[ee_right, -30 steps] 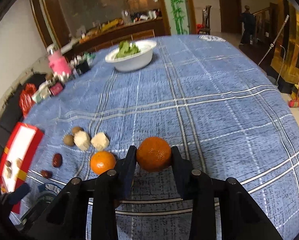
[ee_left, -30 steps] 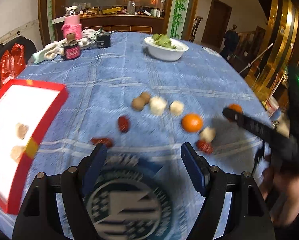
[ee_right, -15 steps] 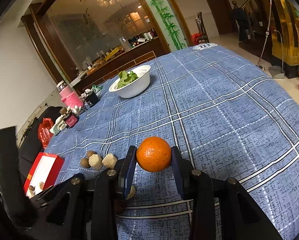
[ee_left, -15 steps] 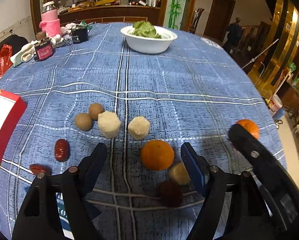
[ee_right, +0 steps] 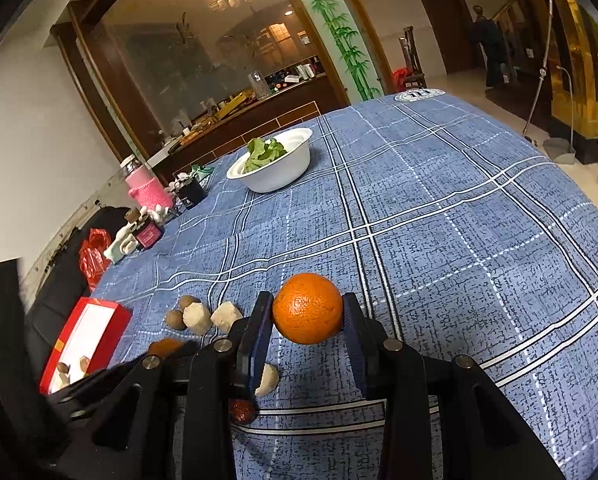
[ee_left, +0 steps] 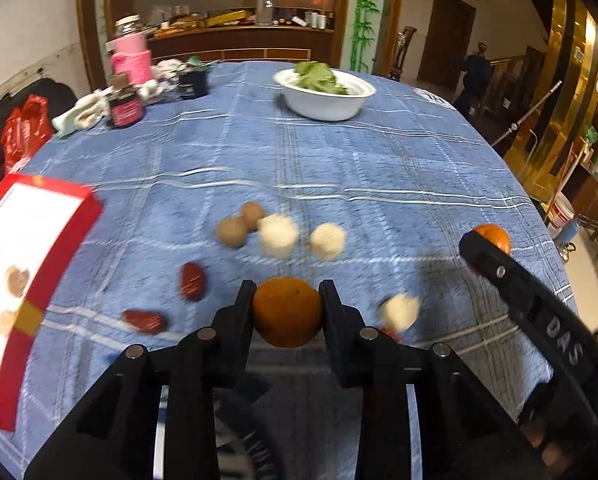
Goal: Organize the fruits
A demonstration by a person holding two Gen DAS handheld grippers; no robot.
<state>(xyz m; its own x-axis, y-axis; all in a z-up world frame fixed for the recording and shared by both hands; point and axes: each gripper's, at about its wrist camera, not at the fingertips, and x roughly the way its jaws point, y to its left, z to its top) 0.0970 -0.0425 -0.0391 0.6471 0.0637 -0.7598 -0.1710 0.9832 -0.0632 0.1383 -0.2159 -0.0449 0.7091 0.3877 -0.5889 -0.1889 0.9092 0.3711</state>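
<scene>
Left wrist view shows our left gripper point(ee_left: 288, 312) clamped on a dark orange point(ee_left: 288, 314), just in front of the two pale fruit chunks point(ee_left: 278, 233) on the blue checked tablecloth point(ee_left: 339, 168). Our right gripper point(ee_right: 307, 316) is closed on a bright orange point(ee_right: 307, 308), to the right of those chunks, with the white bowl of greens point(ee_right: 273, 164) far behind them.

Wood-framed glass partition point(ee_right: 203, 80), white walls point(ee_right: 31, 128)

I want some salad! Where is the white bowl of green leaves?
The white bowl of green leaves sits at the blue checked tablecloth's far end, right of the pink jar.
</scene>
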